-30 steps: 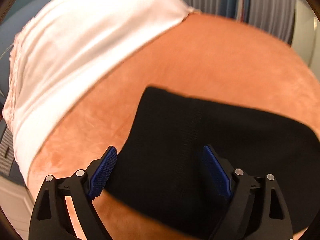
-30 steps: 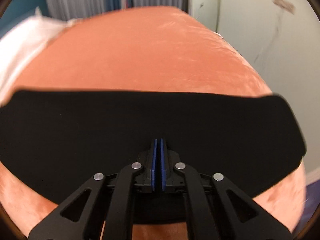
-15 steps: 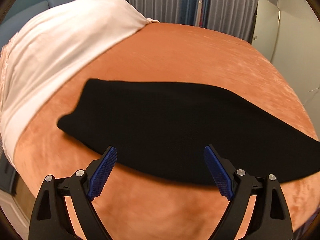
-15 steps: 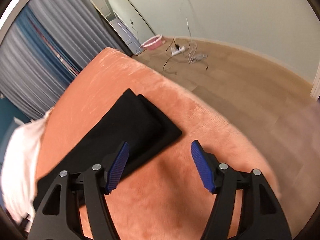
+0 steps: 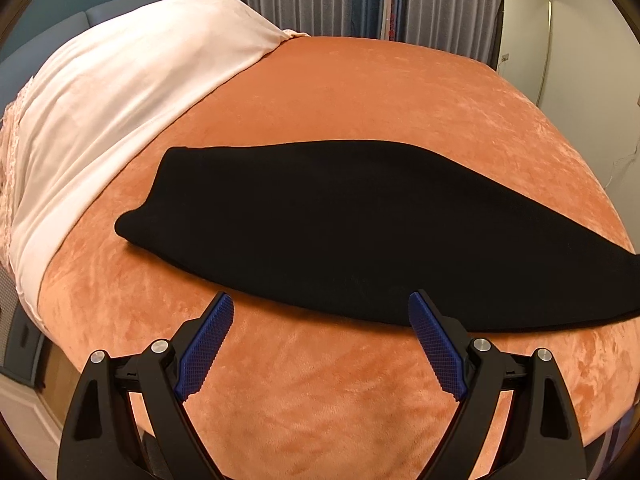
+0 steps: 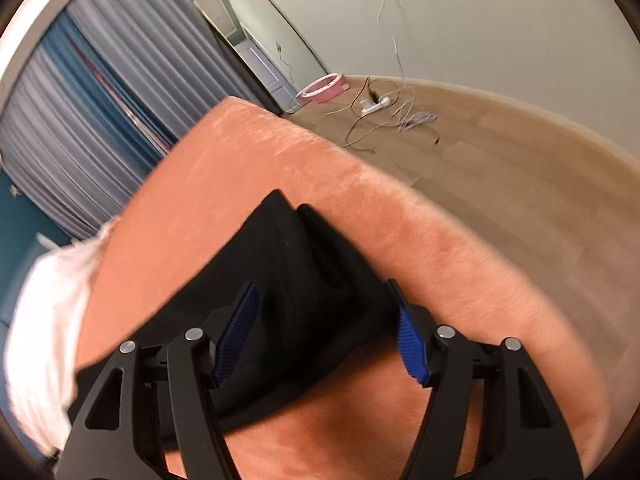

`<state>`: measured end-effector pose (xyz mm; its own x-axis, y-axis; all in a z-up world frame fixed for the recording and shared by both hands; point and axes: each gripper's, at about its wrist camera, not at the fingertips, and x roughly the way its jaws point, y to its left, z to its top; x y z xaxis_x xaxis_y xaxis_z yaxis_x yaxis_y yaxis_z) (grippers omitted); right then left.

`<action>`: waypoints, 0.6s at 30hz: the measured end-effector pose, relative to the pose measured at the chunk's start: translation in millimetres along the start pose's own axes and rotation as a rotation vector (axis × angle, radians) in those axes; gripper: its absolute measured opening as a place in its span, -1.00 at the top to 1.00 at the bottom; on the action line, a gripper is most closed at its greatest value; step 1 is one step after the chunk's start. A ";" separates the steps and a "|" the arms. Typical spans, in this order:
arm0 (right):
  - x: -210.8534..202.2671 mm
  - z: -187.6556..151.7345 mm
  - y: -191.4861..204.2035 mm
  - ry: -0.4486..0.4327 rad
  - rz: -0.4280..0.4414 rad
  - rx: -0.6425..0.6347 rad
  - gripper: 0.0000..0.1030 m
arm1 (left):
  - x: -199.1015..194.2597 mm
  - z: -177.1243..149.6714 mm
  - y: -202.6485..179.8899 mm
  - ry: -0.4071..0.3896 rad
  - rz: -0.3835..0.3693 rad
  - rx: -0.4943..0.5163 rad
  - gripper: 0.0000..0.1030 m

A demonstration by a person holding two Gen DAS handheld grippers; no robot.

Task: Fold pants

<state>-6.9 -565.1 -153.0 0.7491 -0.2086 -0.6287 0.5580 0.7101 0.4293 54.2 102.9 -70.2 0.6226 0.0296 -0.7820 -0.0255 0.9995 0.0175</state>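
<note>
Black pants (image 5: 340, 232) lie flat, folded lengthwise, on the orange bed (image 5: 360, 92); long axis runs 9 to 4 o'clock in the left view. White sheet (image 5: 120, 92) at 10 o'clock. Left hand-held gripper (image 5: 320, 344): jaws wide, holding nothing, just short of the near hem. Right hand-held gripper (image 6: 324, 332): jaws wide, straddling the pants' end (image 6: 296, 264); contact unclear.

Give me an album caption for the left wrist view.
Open left gripper hovers before long black folded pants on orange plush bedspread.

Black pants (image 5: 340, 224), folded flat on bed
</note>
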 end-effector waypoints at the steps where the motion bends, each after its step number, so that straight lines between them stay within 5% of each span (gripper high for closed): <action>1: -12.2 2.5 -5.3 -0.045 -0.037 -0.024 -0.23 | -1.6 0.4 0.1 -0.005 0.009 0.007 -0.69; 5: -0.4 10.2 -24.0 0.070 0.037 0.007 -0.22 | 1.0 0.8 -0.3 -0.003 0.022 0.022 -0.76; 11: 10.6 2.6 -17.6 0.081 0.133 0.043 -0.28 | 3.6 -2.0 -15.0 0.010 -0.003 0.022 -0.76; 15: 20.5 -2.3 8.9 0.088 0.088 -0.048 -0.30 | 2.5 -3.0 -22.0 0.009 0.002 0.050 -0.76; 18: 27.4 -1.2 16.5 0.108 0.092 -0.062 -0.07 | 4.7 -3.8 -22.6 0.020 -0.004 0.041 -0.76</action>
<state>22.4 -558.3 -163.9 0.7514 -0.0698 -0.6561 0.4634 0.7637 0.4494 54.8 80.5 -76.6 0.6073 0.0259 -0.7941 0.0090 0.9992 0.0395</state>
